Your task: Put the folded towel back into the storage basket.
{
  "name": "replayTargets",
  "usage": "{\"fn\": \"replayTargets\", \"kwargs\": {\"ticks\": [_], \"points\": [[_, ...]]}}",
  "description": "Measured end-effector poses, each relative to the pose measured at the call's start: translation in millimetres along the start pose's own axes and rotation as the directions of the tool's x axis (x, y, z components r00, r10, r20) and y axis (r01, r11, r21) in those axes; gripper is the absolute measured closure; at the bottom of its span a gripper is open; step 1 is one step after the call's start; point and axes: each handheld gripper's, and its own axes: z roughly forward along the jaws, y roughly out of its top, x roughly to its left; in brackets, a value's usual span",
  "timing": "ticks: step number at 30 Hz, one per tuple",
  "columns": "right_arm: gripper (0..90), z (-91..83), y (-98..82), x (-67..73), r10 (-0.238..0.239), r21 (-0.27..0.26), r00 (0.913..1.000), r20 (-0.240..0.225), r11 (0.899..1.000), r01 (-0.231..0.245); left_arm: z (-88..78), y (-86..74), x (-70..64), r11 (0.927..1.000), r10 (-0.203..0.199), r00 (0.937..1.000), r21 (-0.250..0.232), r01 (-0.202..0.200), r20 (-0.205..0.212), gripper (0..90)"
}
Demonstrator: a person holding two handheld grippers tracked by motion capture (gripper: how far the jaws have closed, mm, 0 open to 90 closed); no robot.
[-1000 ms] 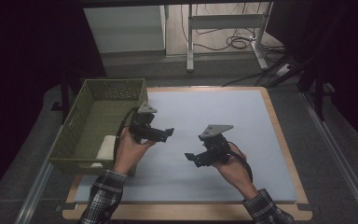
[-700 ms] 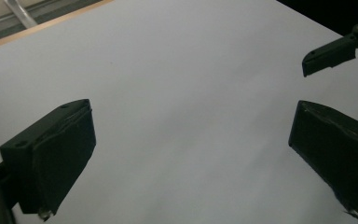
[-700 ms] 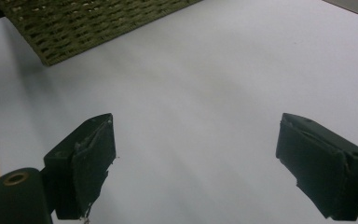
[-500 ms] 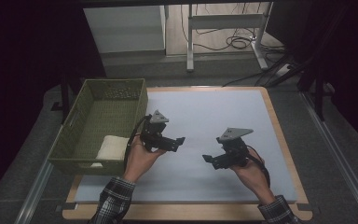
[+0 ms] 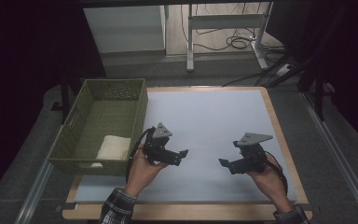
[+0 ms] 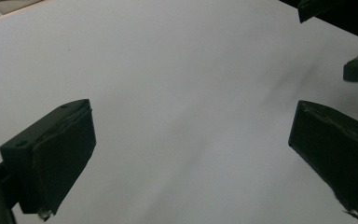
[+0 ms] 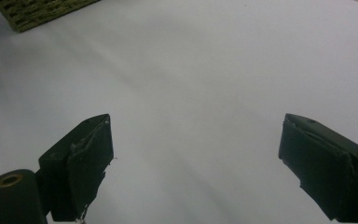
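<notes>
Both tools have drawn back toward the person since the earlier pictures, and the left one now sits farther from the basket's inside.

From the high view, the left tool (image 5: 182, 154) hovers over the pale surface (image 5: 205, 116) just beside the near right corner of the green woven basket (image 5: 81, 126), its jaws pointing away from the basket. A folded white cloth (image 5: 113, 148) lies inside the basket at its near end, against the near wall. The right tool (image 5: 223, 163) hangs well apart from the basket, its jaws pointing back toward it, so the two tools face each other.

Along the left gripper view, the left tool (image 6: 186, 154) has its jaws spread wide with bare surface between them; the other tool's jaw tips show at the upper right.

Along the right gripper view, the right tool (image 7: 196, 161) is likewise spread and grips nothing; a corner of the basket (image 7: 37, 11) shows at the upper left.
</notes>
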Motion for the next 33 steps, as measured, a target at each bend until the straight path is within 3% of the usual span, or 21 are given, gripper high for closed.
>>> {"fn": "replayTargets", "kwargs": {"ticks": [14,27,33], "points": [[9.6,-9.9,-33.3,-5.1,0.022,0.015,0.9993,0.030,1.000,-0.023,5.5,-40.7,-11.2,0.9996,0.005,0.9999,0.027,-0.004,-0.016,1.2],[4.9,2.4,-61.3,-0.3,0.028,0.042,0.9995,0.015,0.999,-0.028,15.1,-72.3,-16.5,0.9980,0.005,1.0000,0.064,-0.005,-0.005,1.2],[2.6,12.8,-71.6,1.4,0.028,0.078,0.9996,0.002,0.997,-0.028,26.0,-84.8,-15.2,0.9929,0.017,0.9998,0.118,-0.015,-0.011,0.2]]}}
